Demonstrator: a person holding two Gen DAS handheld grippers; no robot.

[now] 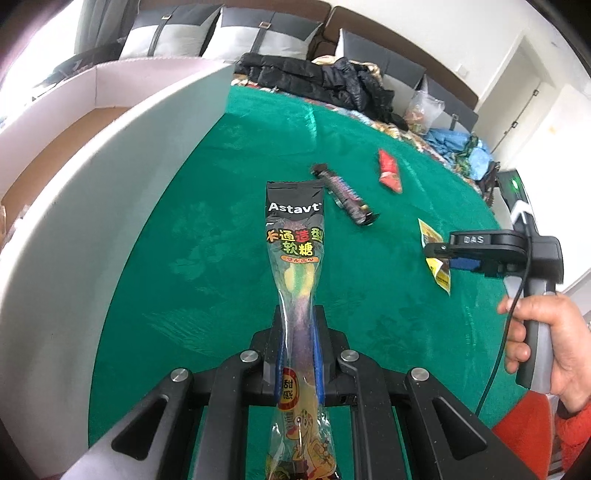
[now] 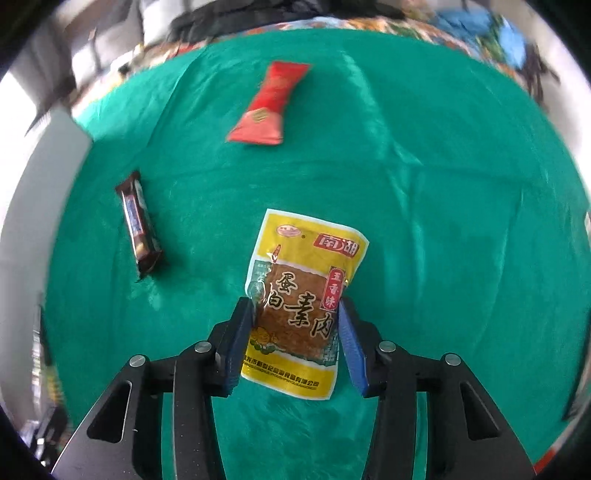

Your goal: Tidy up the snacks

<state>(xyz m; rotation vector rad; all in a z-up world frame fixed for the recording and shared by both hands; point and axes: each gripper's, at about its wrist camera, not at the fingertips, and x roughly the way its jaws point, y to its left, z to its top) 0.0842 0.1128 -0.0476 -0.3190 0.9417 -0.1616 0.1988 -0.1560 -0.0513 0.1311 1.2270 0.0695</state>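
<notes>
My left gripper (image 1: 298,321) is shut on a long gummy candy bag (image 1: 295,236) and holds it above the green tablecloth (image 1: 229,229), beside a white cardboard box (image 1: 110,177). My right gripper (image 2: 295,306) is open, its fingers on either side of a yellow tofu snack packet (image 2: 303,295) that lies on the cloth. The right gripper (image 1: 439,254) and the yellow packet (image 1: 430,233) also show in the left wrist view. A dark chocolate bar (image 2: 139,225) and a red candy packet (image 2: 269,107) lie on the cloth; both also show in the left wrist view, the bar (image 1: 343,194) and the red packet (image 1: 389,171).
The open box's tan inside (image 1: 66,136) is at the left. Dark clothing (image 1: 325,81), a plastic bag (image 1: 421,110) and blue fabric (image 1: 458,144) lie past the cloth's far edge. A sofa with cushions (image 1: 258,33) stands behind.
</notes>
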